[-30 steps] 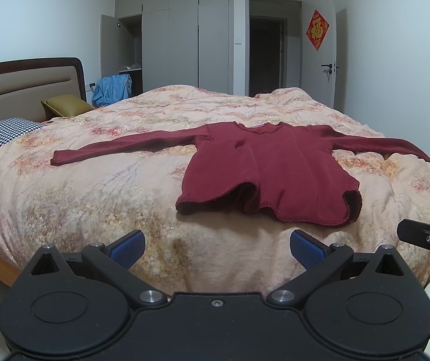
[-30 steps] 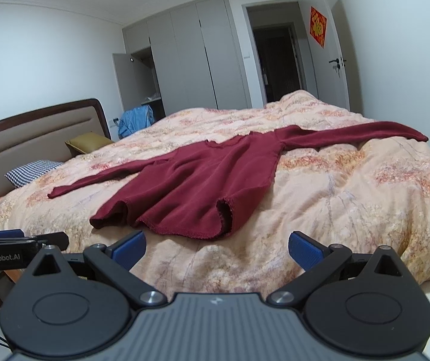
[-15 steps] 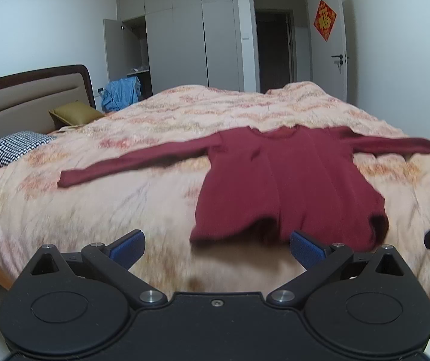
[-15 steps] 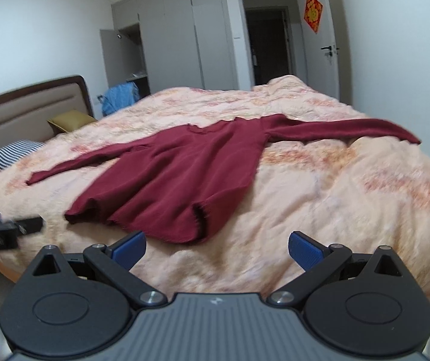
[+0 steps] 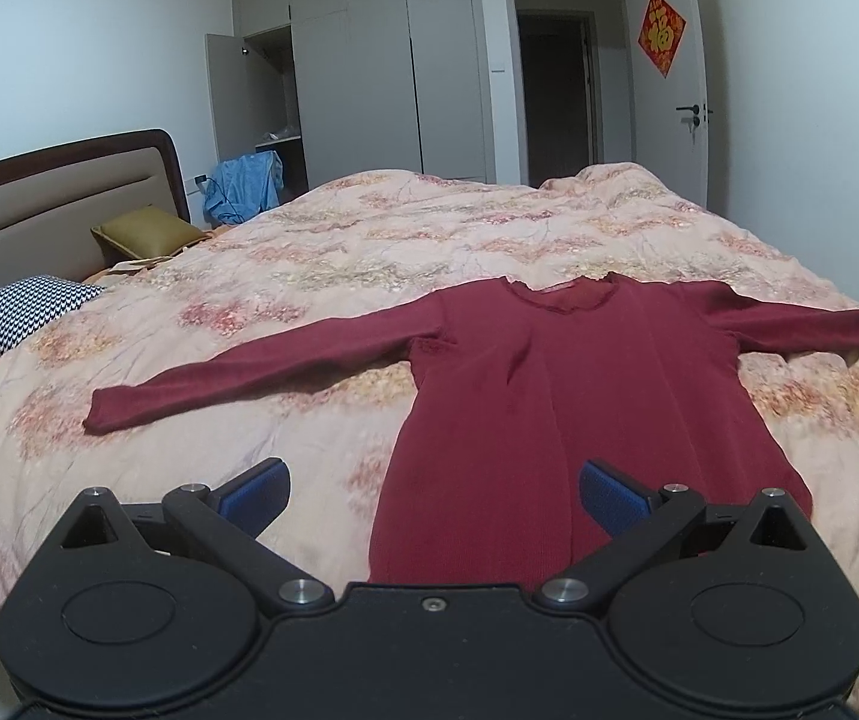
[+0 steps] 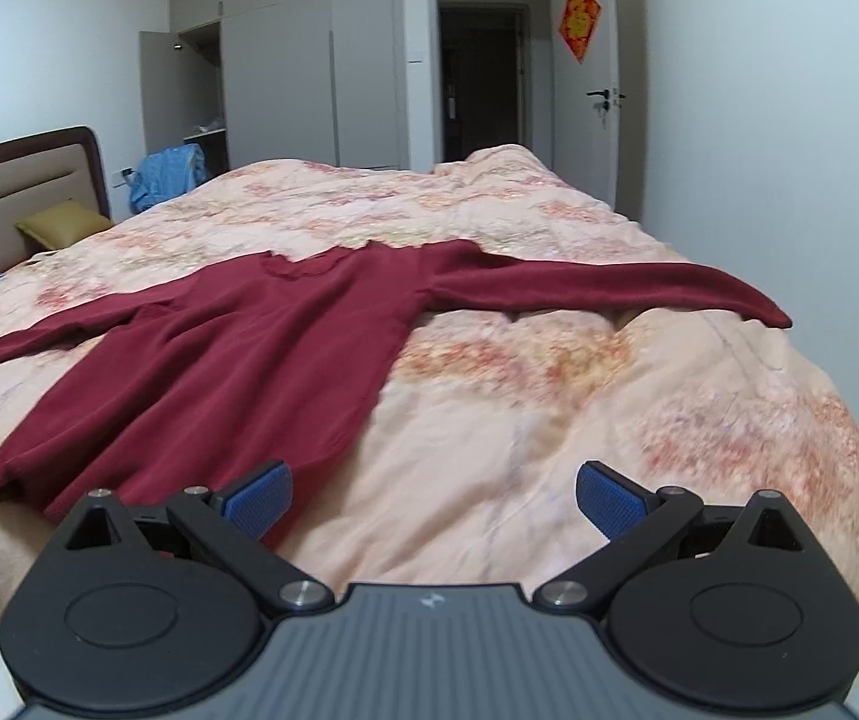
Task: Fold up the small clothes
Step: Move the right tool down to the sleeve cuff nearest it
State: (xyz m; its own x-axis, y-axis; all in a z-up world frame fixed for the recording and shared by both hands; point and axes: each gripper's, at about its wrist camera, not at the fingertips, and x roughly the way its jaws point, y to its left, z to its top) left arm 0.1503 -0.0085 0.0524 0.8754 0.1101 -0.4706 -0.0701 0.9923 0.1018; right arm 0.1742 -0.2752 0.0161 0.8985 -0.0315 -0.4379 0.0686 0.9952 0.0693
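A dark red long-sleeved sweater (image 5: 555, 396) lies flat on the floral bedspread (image 5: 369, 240), both sleeves spread sideways, neck toward the far side. It also shows in the right wrist view (image 6: 237, 360). My left gripper (image 5: 434, 495) is open and empty, just above the sweater's near hem. My right gripper (image 6: 434, 495) is open and empty, over the bedspread (image 6: 549, 420) just right of the hem's right corner; its left fingertip (image 6: 258, 495) is by the hem.
The headboard (image 5: 39, 210) with an olive pillow (image 5: 147, 231) and a checked pillow (image 5: 21, 312) is at the left. Blue clothing (image 5: 243, 183) hangs by the open wardrobe (image 5: 261, 96). A doorway (image 5: 555, 96) is behind the bed.
Both grippers have moved forward and up over the bed edge, closer to the sweater's hem. The hem now looks flatter. Both stay open.
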